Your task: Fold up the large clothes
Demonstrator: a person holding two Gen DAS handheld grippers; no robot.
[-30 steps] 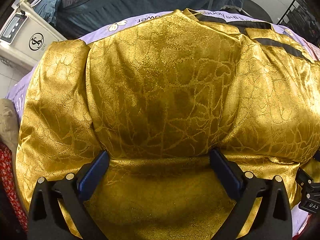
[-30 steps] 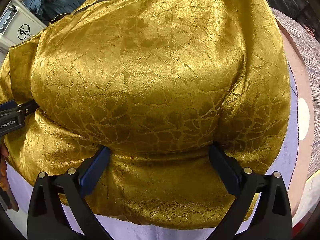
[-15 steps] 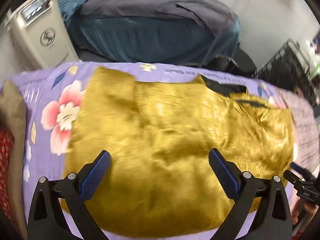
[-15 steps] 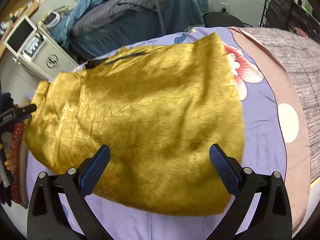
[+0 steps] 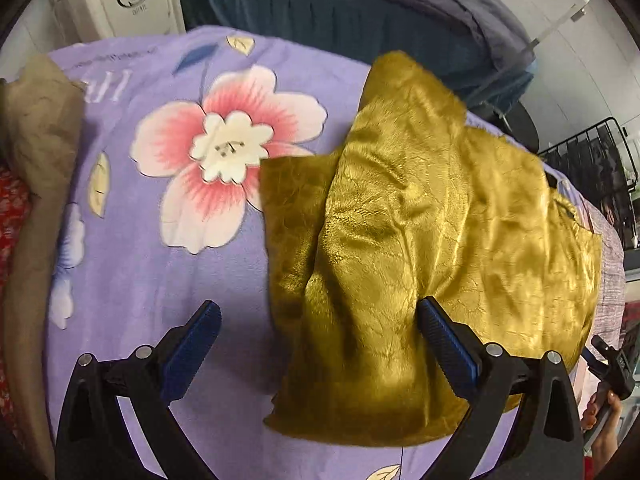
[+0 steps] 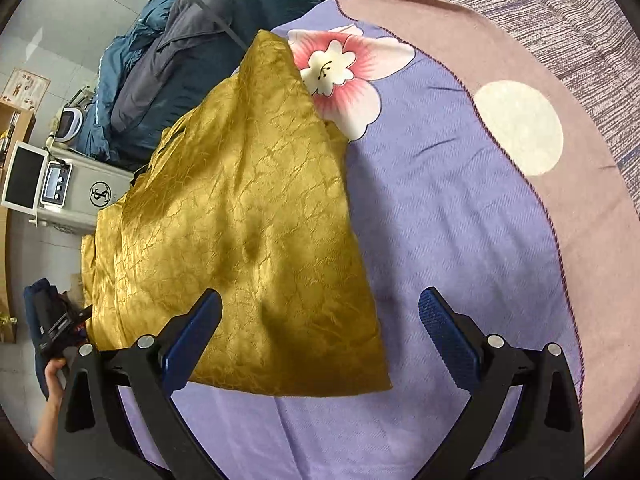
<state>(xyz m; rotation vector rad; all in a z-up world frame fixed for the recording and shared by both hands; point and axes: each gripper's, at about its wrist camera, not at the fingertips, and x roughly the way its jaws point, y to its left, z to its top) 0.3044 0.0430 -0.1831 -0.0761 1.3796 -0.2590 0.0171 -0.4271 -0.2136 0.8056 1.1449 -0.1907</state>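
Note:
A shiny gold garment (image 5: pixel 432 232) lies folded and rumpled on a purple flowered blanket (image 5: pixel 160 272). In the left wrist view it fills the middle and right. My left gripper (image 5: pixel 318 310) hovers open over its near left edge, with the right finger above the cloth and the left finger above bare blanket. In the right wrist view the garment (image 6: pixel 248 224) stretches away to the left. My right gripper (image 6: pixel 320 299) is open over its near right corner, gripping nothing. Each gripper also shows at the edge of the other's view, in a hand (image 6: pixel 52 372).
A white machine (image 6: pixel 80 196) with a round logo stands beyond the bed, beside a heap of dark blue and grey clothes (image 5: pixel 360 12). Tan cloth (image 5: pixel 36 120) lies along the left edge. A pink and grey blanket (image 6: pixel 560 40) covers the right side. A black wire rack (image 5: pixel 592 160) stands far right.
Both grippers have drawn back and up from the gold cloth that bulged between their open jaws. The left view has swung left and the right view right, showing more blanket.

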